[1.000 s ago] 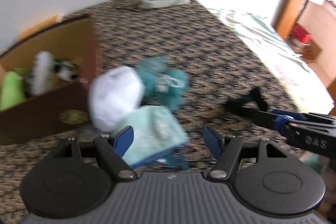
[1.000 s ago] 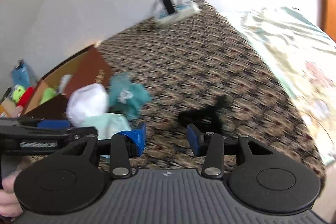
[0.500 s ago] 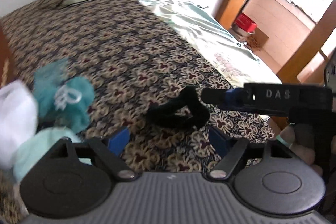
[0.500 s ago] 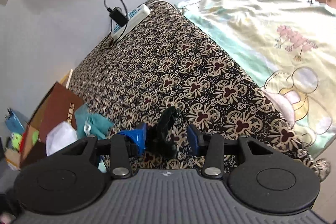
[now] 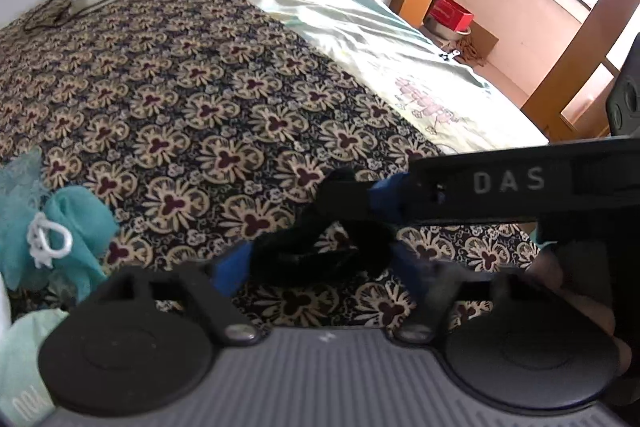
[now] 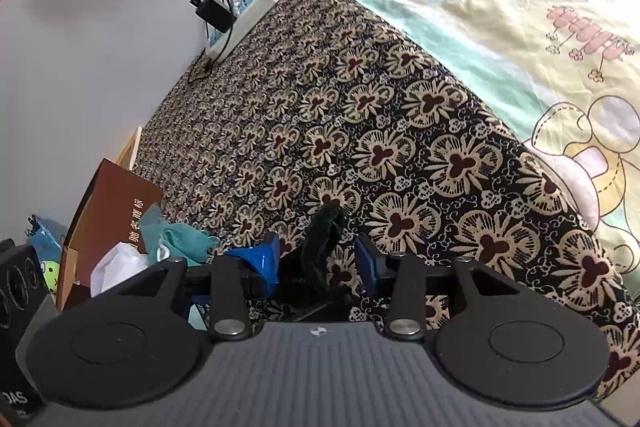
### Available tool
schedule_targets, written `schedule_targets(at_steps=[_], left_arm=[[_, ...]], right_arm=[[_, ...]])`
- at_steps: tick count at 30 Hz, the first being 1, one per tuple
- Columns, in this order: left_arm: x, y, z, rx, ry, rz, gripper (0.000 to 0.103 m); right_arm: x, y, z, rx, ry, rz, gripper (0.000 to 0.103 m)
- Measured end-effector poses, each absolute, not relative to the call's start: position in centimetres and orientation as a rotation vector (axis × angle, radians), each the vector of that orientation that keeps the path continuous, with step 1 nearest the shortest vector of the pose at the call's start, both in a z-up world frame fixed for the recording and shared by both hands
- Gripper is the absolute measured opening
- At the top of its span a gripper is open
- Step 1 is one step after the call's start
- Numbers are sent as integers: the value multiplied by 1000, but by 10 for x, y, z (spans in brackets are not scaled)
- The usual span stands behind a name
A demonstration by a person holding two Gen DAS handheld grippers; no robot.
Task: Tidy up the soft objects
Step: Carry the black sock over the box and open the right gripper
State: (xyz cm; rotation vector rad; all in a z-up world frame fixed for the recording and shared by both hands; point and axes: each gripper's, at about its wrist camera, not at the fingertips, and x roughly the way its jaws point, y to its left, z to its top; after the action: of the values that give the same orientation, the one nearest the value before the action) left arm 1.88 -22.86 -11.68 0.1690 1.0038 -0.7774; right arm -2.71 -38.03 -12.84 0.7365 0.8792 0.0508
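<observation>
With the black fabric loop (image 5: 320, 247) lying on the patterned bed cover (image 5: 180, 99) between both grippers, the closing left gripper (image 5: 324, 267) and the narrow, closing right gripper (image 6: 316, 259) could pinch opposite ends and stretch or drop it.

Both grippers have dropped onto the black fuzzy fabric loop (image 5: 320, 247), now lower centre; left gripper (image 5: 320, 267) jaws closing around it.
</observation>
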Motion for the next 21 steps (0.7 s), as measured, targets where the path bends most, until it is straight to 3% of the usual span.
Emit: schedule_targets(at_steps=[2, 4, 6, 12, 21], left_arm=[[18, -227, -116, 163, 996, -777, 49], [18, -224, -115, 154, 1001, -793, 39], [17, -221, -113, 144, 1010, -806, 5], [8, -204, -103, 128, 981, -806, 4], [-13, -125, -40, 44, 806, -765, 4]], right_arm=[[-26, -378, -131, 711, 886, 65, 18], [-26, -374, -132, 686, 884, 68, 13], [-27, -372, -132, 676, 881, 68, 2], [-32, -360, -121, 680, 861, 116, 0], [-34, -295, -57, 558, 730, 318, 0]])
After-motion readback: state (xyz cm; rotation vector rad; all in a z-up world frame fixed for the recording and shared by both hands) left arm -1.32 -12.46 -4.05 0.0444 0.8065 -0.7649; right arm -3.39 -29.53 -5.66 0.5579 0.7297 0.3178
